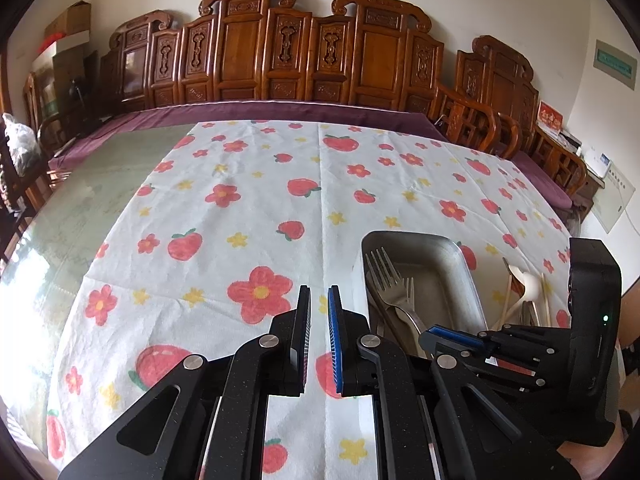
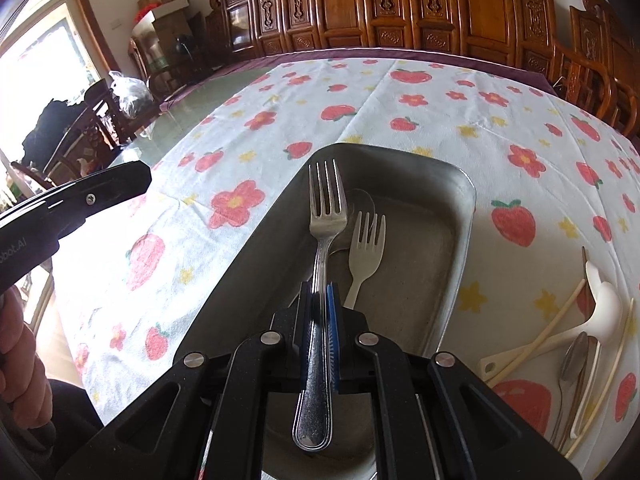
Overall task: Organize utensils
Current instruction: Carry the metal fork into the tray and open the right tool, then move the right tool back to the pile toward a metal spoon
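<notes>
My right gripper (image 2: 320,294) is shut on the handle of a metal fork (image 2: 326,216), held over the metal tray (image 2: 460,200) with its tines pointing away. A white plastic fork (image 2: 366,248) lies in the tray beside it, partly over a spoon. In the left wrist view the tray (image 1: 460,272) sits at the right with both forks (image 1: 386,280) above it, and the right gripper (image 1: 452,338) reaches in from the right. My left gripper (image 1: 319,300) hovers over the flowered cloth left of the tray, jaws nearly together with nothing between them.
Loose utensils lie on the cloth right of the tray: a white soup spoon (image 2: 604,308), pale chopsticks (image 2: 532,340) and a metal spoon (image 2: 576,356). The flowered cloth (image 2: 400,92) covers a glass-topped table. Carved wooden chairs (image 1: 280,52) line the far side.
</notes>
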`<act>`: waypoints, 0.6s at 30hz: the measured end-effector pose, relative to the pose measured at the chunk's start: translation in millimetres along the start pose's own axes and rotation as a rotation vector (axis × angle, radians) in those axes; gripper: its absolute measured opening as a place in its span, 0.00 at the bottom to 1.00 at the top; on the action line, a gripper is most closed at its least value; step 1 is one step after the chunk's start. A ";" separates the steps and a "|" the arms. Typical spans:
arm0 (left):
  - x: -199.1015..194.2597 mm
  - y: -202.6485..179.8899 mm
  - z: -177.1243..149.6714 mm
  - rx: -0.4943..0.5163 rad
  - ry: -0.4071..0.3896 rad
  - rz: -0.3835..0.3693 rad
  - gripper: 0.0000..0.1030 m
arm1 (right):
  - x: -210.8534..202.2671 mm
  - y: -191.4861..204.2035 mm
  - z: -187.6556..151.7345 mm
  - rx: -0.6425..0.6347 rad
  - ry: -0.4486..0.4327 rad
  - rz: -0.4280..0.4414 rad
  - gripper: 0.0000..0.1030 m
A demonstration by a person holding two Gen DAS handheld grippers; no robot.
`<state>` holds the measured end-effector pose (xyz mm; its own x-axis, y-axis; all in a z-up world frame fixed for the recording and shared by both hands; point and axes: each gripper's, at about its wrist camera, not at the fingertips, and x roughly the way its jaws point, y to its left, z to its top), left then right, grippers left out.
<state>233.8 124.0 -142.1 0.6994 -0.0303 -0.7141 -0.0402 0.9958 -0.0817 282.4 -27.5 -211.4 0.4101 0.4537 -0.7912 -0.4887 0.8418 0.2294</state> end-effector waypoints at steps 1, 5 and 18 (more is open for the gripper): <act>0.1 -0.9 -0.1 0.001 0.000 0.000 0.07 | 0.3 -0.5 -0.3 0.001 0.000 0.002 0.09; 0.3 -2.4 -0.6 0.005 0.000 -0.001 0.07 | -4.5 -3.3 1.6 0.004 -0.022 0.014 0.10; 1.0 -35.9 -6.3 0.055 0.004 -0.061 0.11 | -101.9 -59.3 -18.7 -0.014 -0.167 -0.061 0.10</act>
<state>231.4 87.7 -144.3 0.6967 -0.0909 -0.7115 0.0413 0.9954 -0.0867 255.2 -129.2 -155.0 0.5606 0.4453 -0.6982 -0.4692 0.8655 0.1753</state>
